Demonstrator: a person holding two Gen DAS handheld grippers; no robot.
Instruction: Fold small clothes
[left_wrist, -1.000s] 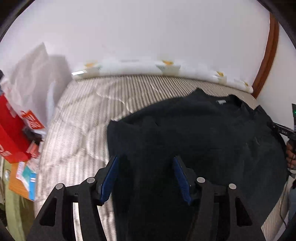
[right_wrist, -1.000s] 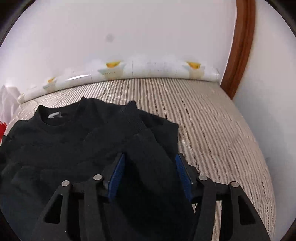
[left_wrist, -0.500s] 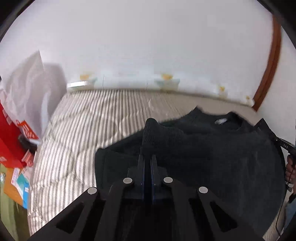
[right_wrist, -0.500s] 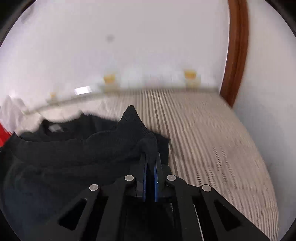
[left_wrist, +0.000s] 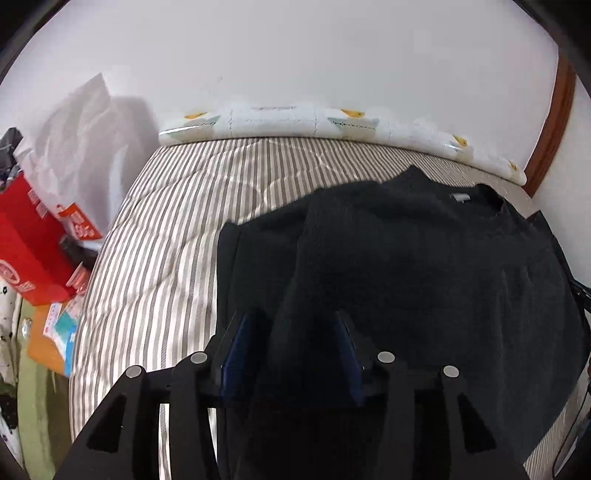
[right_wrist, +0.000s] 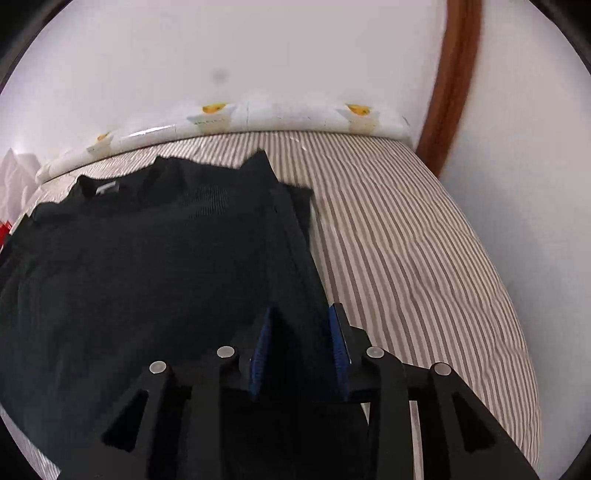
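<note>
While a striped bed (left_wrist: 177, 229) fills the room, a black sweater (left_wrist: 424, 266) lies flat across it, collar toward twelve o'clock, both sides folded inward. Its sleeves look freshly laid down. Left gripper (left_wrist: 290, 354) and right gripper (right_wrist: 301, 350) hover at six o'clock, jaws just opened partway, cloth beneath but unpinched.
</note>
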